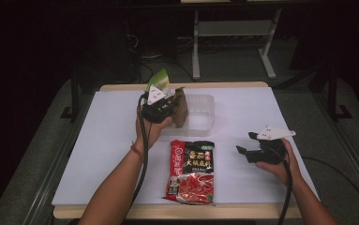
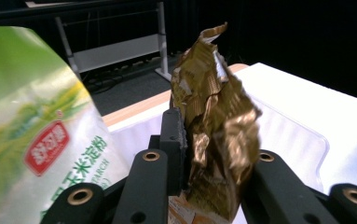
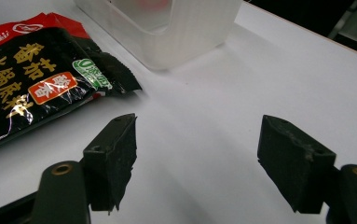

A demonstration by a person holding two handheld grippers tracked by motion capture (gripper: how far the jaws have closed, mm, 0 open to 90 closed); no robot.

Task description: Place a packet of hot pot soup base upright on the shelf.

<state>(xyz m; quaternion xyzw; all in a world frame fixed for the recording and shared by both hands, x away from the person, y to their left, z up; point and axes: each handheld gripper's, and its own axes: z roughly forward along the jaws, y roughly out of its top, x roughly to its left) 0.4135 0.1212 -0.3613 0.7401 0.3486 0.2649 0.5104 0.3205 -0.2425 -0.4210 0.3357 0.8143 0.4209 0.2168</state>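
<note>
Crumpled gold foil packet point(image 2: 213, 135), upright, beside green-white bag point(image 2: 31, 135), over clear container point(image 1: 199, 111)

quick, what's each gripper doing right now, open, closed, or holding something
Left gripper: a crumpled gold foil packet stands between its jaws, by the clear container; whether it is gripped cannot be told.
Right gripper: open, empty, above the white table.

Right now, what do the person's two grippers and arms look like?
Both the left gripper and the right gripper are black, each with two black jaws showing brass-coloured pivot rivets, a pale three-cornered plate on top and a black cable trailing back along the forearm. The forearms are bare of sleeves; a thin red band circles the left wrist.
</note>
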